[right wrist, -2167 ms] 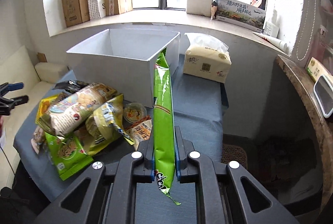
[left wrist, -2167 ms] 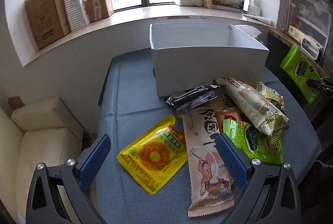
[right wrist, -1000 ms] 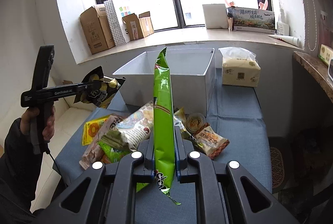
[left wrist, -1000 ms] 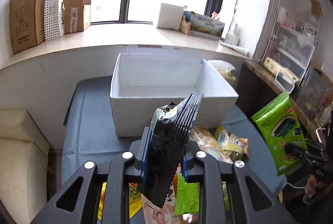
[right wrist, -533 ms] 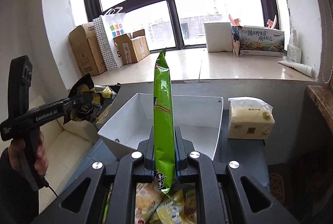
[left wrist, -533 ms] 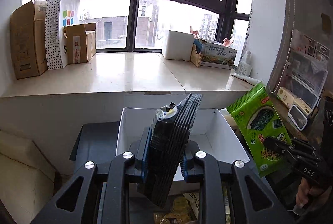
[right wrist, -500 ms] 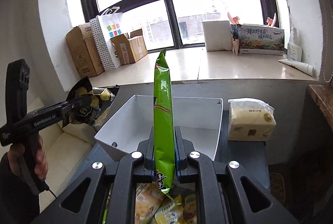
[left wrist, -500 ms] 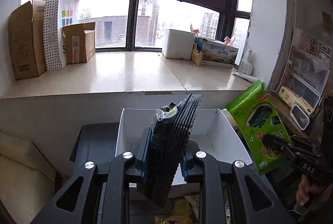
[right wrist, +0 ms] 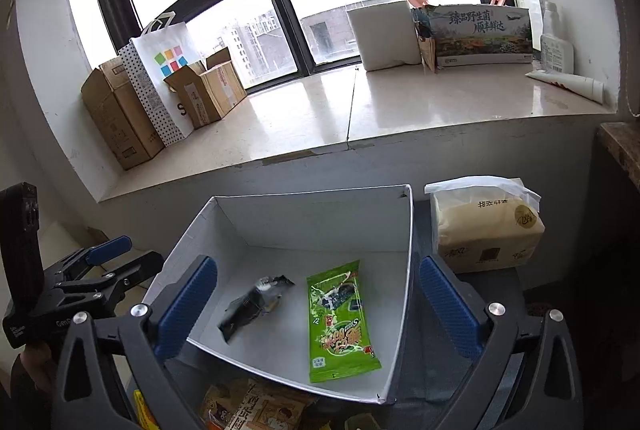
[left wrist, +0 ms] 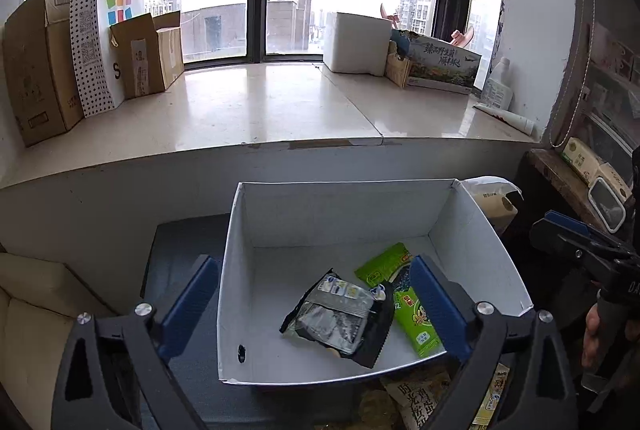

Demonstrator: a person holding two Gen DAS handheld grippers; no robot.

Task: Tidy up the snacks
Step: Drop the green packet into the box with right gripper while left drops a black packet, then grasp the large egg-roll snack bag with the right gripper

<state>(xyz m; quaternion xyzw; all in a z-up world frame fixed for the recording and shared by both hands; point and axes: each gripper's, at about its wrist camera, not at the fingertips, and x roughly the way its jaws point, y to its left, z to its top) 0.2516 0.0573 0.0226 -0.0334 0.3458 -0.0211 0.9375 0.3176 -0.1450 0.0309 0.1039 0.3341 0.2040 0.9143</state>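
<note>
Blue padded fingers (left wrist: 192, 304) of the left gripper (left wrist: 312, 310) stand spread wide with nothing between them, poised above the near edge of the white box (left wrist: 476, 226). The right gripper (right wrist: 316, 304) hangs over the same box with its blue fingers (right wrist: 444, 306) equally parted and empty. On the box floor lie two snacks: a black snack packet (left wrist: 340, 318) toward the left and a green seaweed packet (right wrist: 340, 322) just beside it on the right; in the left wrist view the black one overlaps the green one's edge, while in the right wrist view they look slightly apart. More snack packets (right wrist: 256, 408) lie on the dark grey tabletop (left wrist: 180, 242) in front of the box. A pack of tissues (right wrist: 486, 226) sits just beside the box's right wall. Beyond, a pale windowsill (left wrist: 260, 110) carries cardboard boxes (left wrist: 36, 66), a spotted paper bag (left wrist: 104, 34) and a white foam block (left wrist: 356, 42).
</note>
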